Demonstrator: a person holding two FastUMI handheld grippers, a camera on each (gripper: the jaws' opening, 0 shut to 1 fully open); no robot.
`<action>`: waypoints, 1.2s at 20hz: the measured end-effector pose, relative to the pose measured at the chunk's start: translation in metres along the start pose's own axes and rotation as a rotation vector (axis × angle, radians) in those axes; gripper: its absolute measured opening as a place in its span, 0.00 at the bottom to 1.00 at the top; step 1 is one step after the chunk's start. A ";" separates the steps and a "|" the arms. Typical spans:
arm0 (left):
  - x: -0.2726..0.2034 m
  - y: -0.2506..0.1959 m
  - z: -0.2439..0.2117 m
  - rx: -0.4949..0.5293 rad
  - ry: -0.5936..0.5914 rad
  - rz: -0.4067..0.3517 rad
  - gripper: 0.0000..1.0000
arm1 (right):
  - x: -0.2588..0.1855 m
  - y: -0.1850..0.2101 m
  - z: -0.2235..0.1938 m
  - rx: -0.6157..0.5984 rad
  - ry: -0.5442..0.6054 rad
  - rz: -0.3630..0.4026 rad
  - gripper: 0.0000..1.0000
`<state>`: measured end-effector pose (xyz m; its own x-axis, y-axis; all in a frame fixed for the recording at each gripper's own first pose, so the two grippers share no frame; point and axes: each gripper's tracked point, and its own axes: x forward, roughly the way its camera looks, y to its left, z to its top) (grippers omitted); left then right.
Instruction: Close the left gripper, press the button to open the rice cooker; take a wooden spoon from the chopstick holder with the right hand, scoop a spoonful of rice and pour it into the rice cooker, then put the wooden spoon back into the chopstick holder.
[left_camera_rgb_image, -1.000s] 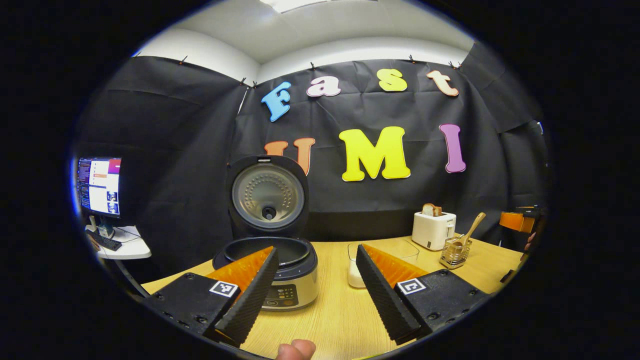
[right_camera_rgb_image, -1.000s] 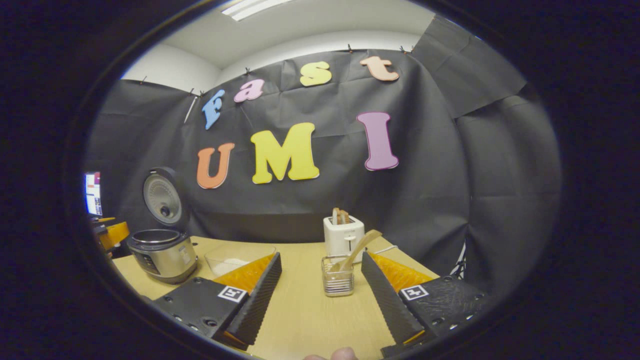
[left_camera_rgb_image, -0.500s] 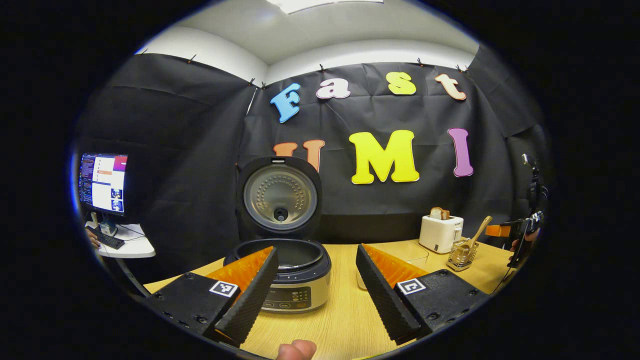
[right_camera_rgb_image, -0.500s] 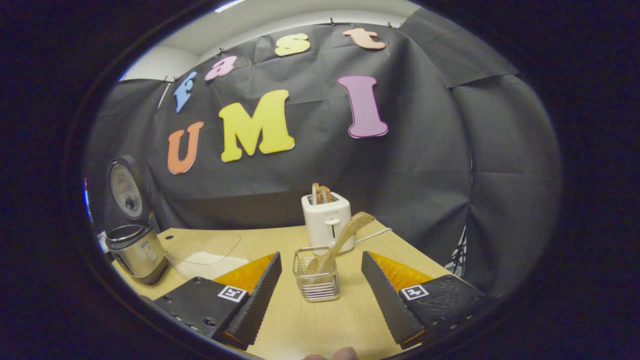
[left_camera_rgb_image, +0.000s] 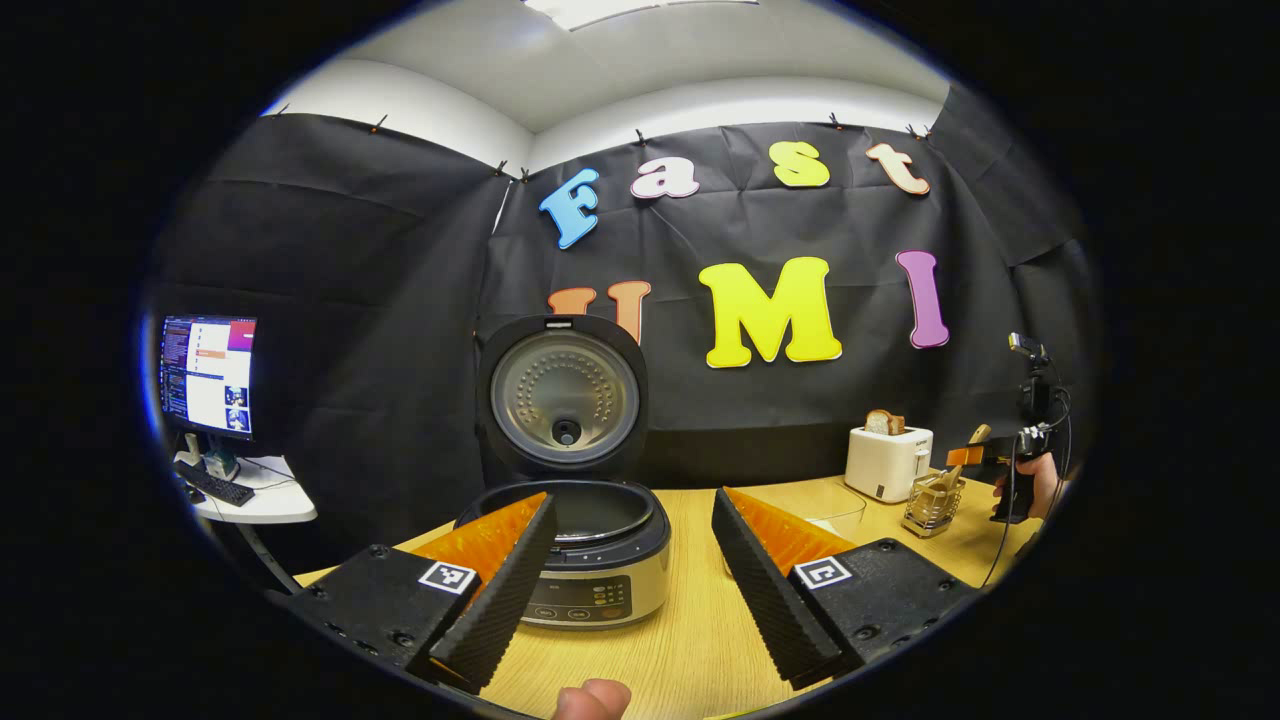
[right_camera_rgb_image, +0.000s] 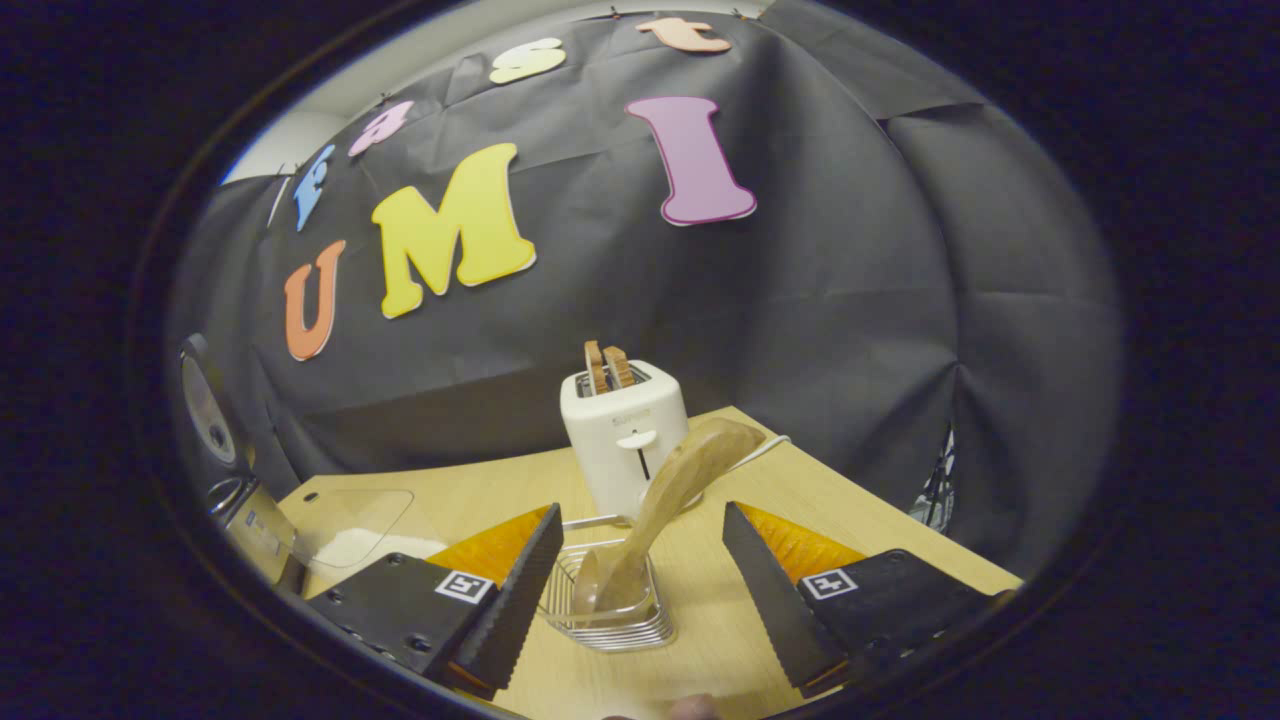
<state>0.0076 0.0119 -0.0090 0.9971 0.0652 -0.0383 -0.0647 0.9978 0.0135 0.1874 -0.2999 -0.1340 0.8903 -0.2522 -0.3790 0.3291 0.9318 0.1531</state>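
Observation:
The rice cooker (left_camera_rgb_image: 590, 570) stands on the wooden table with its lid (left_camera_rgb_image: 563, 398) raised and its pot bare. My left gripper (left_camera_rgb_image: 632, 498) hovers just in front of it, open, holding nothing. In the right gripper view, the wire chopstick holder (right_camera_rgb_image: 610, 615) sits low between my open right gripper's (right_camera_rgb_image: 642, 510) fingers. The wooden spoon (right_camera_rgb_image: 680, 480) leans out of it up to the right, untouched. A clear container with white rice (right_camera_rgb_image: 350, 520) lies to the left, near the cooker (right_camera_rgb_image: 235, 500). In the left gripper view, the right gripper (left_camera_rgb_image: 985, 457) is over the holder (left_camera_rgb_image: 930, 503).
A white toaster (right_camera_rgb_image: 625, 435) with bread slices stands right behind the holder, its cord trailing right. A monitor (left_camera_rgb_image: 205, 372) and keyboard sit on a small side table left of the booth. The table's right edge (right_camera_rgb_image: 900, 530) runs close to my right gripper.
My right gripper moved forward and down onto the chopstick holder, which now sits between its fingers. The left gripper has barely shifted and stays open before the cooker.

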 end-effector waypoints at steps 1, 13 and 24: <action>0.000 0.002 0.001 0.001 -0.004 0.005 0.99 | 0.006 -0.002 0.003 0.016 -0.005 -0.002 0.96; 0.002 0.006 -0.005 0.010 0.018 0.010 0.99 | 0.028 0.006 0.008 0.038 -0.026 0.022 0.15; -0.004 0.007 0.007 0.005 0.007 -0.022 0.99 | -0.002 0.031 0.054 -0.022 -0.128 0.014 0.01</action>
<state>0.0030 0.0185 -0.0020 0.9981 0.0429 -0.0452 -0.0422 0.9990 0.0175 0.2132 -0.2843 -0.0790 0.9282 -0.2690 -0.2570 0.3106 0.9406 0.1370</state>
